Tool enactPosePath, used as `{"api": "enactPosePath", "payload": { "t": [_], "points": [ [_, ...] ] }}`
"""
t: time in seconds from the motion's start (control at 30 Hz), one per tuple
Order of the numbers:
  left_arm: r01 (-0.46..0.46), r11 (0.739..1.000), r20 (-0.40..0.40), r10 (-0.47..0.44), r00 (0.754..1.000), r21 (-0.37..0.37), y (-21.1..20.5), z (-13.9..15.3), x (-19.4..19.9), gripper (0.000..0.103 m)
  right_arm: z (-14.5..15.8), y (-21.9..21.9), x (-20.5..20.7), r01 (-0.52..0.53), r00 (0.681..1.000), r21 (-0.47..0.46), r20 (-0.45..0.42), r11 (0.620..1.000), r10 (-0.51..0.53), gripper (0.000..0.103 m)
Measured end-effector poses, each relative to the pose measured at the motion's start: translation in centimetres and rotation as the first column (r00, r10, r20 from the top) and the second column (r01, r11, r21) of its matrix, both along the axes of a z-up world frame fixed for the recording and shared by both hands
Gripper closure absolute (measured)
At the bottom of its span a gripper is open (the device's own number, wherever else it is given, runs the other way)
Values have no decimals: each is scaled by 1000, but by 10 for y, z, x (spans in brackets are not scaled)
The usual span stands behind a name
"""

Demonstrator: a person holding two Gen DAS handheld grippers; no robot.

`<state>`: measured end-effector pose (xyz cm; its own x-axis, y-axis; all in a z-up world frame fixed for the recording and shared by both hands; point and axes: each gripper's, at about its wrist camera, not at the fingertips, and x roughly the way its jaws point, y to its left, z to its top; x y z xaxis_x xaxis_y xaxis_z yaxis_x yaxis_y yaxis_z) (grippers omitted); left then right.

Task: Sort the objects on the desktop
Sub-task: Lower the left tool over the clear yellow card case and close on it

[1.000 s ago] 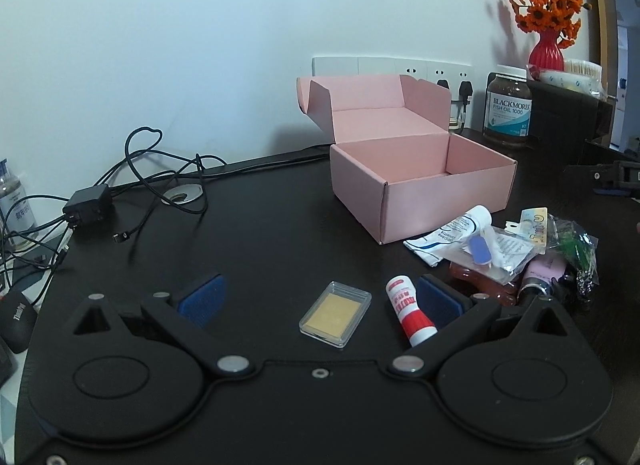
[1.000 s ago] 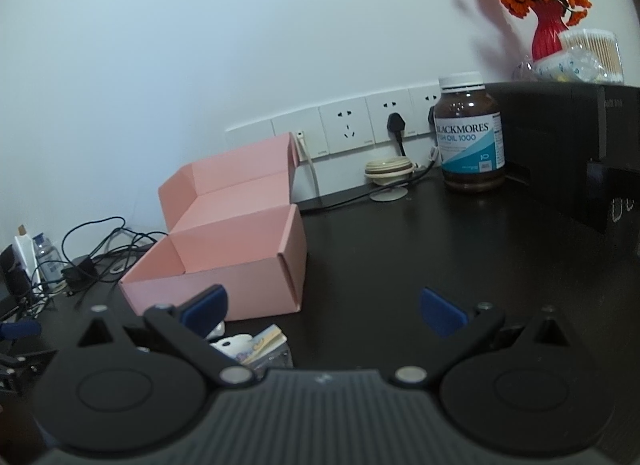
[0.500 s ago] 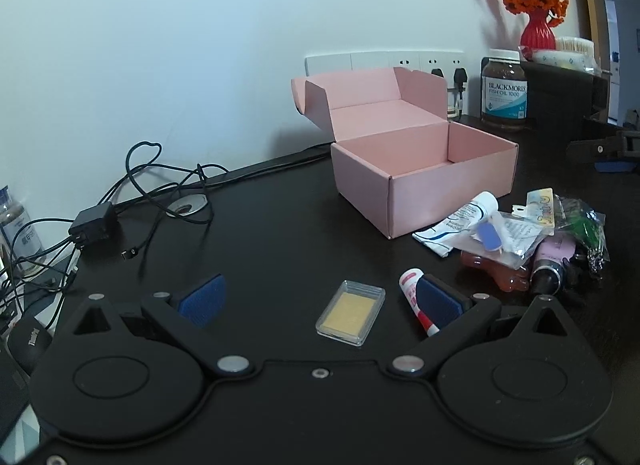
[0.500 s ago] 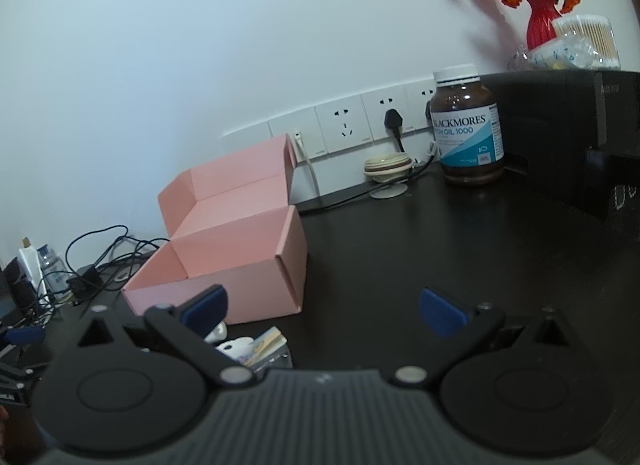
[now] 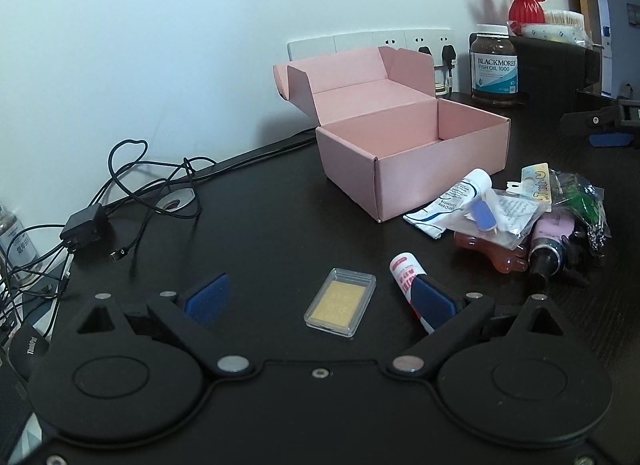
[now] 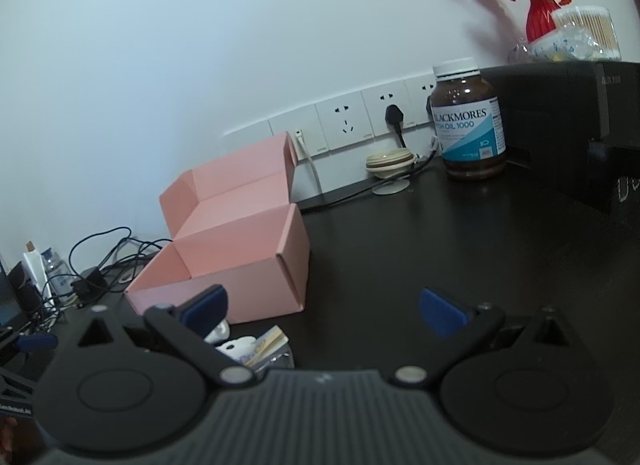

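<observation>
An open pink cardboard box [image 5: 416,153] stands empty on the dark desk, seen also in the right wrist view as the pink box [image 6: 240,257]. My left gripper [image 5: 320,299] is open just above the desk, with a clear case holding a gold card [image 5: 340,307] between its fingers and a red-and-white glue stick [image 5: 404,271] against the right finger. A pile of small items [image 5: 516,217] lies right of the box: a white tube, plastic bags, a pink bottle. My right gripper [image 6: 322,309] is open and holds nothing, right of the box.
Black cables and a charger [image 5: 86,225] lie at the left of the desk. A brown supplement jar [image 6: 468,125] stands at the back by the wall sockets [image 6: 348,125]. A black unit [image 6: 568,101] with a red vase of orange flowers [image 6: 540,13] fills the right.
The left gripper has drifted a little left and back, so the box and pile sit further right in its view. The right gripper has shifted slightly. Both stay open.
</observation>
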<state>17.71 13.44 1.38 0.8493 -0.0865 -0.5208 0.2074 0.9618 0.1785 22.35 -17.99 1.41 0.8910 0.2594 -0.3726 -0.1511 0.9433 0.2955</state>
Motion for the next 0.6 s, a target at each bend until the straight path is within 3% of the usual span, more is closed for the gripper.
{"api": "enactPosePath", "payload": {
  "t": [0.27, 0.4, 0.6],
  "points": [
    [26, 999, -25, -25, 999, 22, -4, -3, 5, 5, 0, 1, 0, -1, 1000, -6, -6, 1000, 1, 1],
    [39, 999, -37, -38, 999, 32, -7, -5, 8, 12, 0, 0, 0, -4, 1000, 3, -9, 1000, 4, 1],
    [57, 997, -57, -54, 997, 47, -10, -7, 12, 14, 0, 3, -3, -10, 1000, -11, 10, 1000, 10, 1]
  ]
}}
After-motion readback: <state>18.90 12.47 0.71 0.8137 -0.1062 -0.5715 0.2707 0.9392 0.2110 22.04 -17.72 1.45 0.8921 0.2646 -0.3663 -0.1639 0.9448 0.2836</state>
